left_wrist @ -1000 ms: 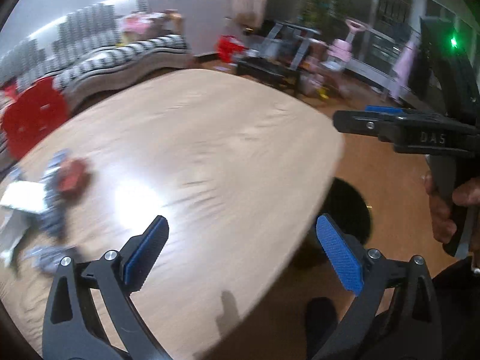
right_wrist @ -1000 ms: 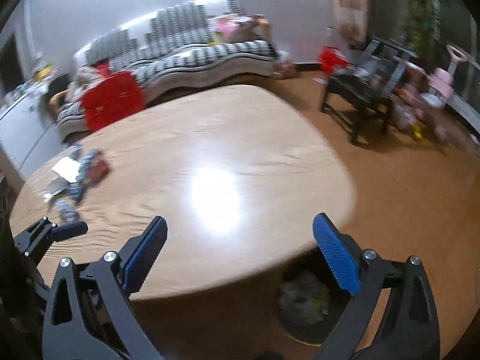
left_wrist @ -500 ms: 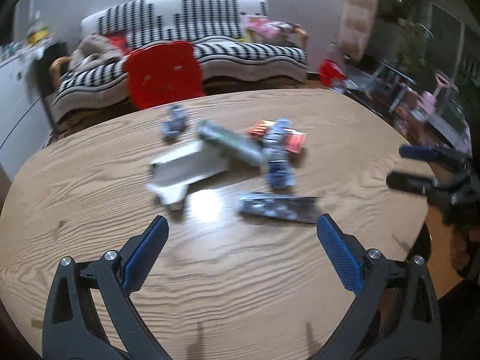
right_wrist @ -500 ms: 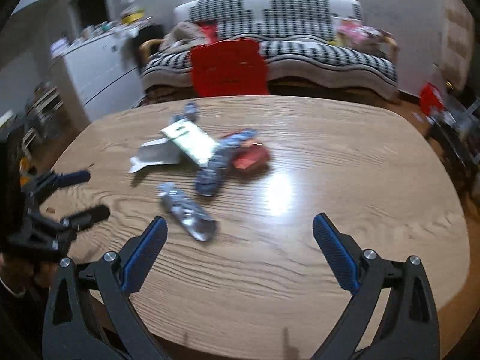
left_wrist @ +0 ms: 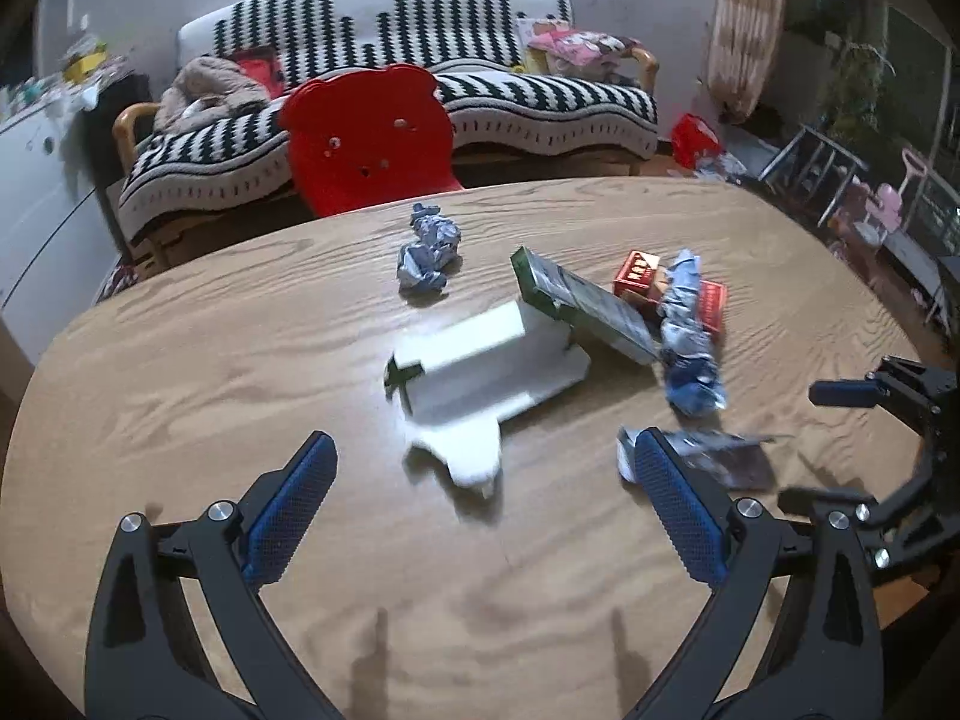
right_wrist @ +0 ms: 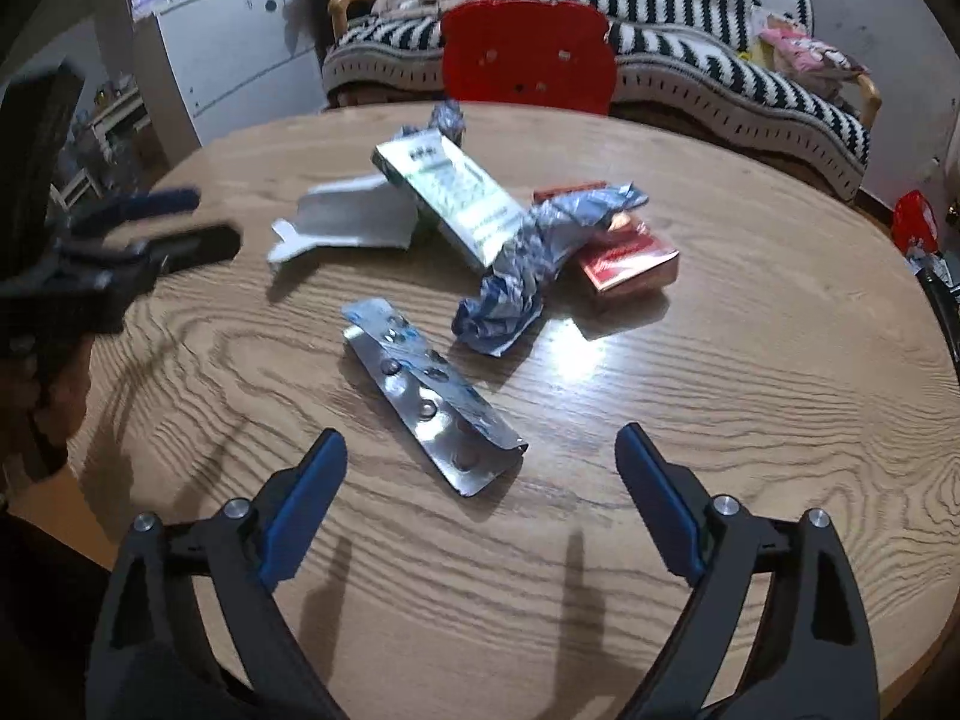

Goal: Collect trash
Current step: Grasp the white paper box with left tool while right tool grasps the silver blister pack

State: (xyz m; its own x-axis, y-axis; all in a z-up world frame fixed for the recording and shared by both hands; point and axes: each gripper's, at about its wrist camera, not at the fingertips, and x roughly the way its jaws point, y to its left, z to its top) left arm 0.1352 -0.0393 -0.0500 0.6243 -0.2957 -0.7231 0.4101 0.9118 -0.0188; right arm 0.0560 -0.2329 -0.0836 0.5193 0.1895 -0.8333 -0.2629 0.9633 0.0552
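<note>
Trash lies on the round wooden table (left_wrist: 240,360) (right_wrist: 750,390). A flattened white carton (left_wrist: 480,372) (right_wrist: 351,222) sits just beyond my left gripper (left_wrist: 480,492), which is open and holds nothing. A silver blister pack (right_wrist: 429,393) (left_wrist: 726,459) lies just ahead of my right gripper (right_wrist: 480,483); its jaws are closing, still wide apart, with the pack's near end between the fingertips, untouched. Further back are a green box (left_wrist: 585,306) (right_wrist: 456,198), a crumpled blue wrapper (left_wrist: 690,342) (right_wrist: 534,264), a red box (left_wrist: 642,276) (right_wrist: 630,258) and a crumpled foil ball (left_wrist: 429,252) (right_wrist: 447,117).
A red chair (left_wrist: 366,138) (right_wrist: 528,57) stands at the table's far edge, a striped sofa (left_wrist: 420,60) behind it. A white cabinet (right_wrist: 234,54) is at the left. Shelves and toys (left_wrist: 870,192) crowd the right side of the room.
Both grippers swung from the table's right edge and the floor bin to the trash pile. The pile now sits closer in both views, and the right gripper's jaws have narrowed slightly.
</note>
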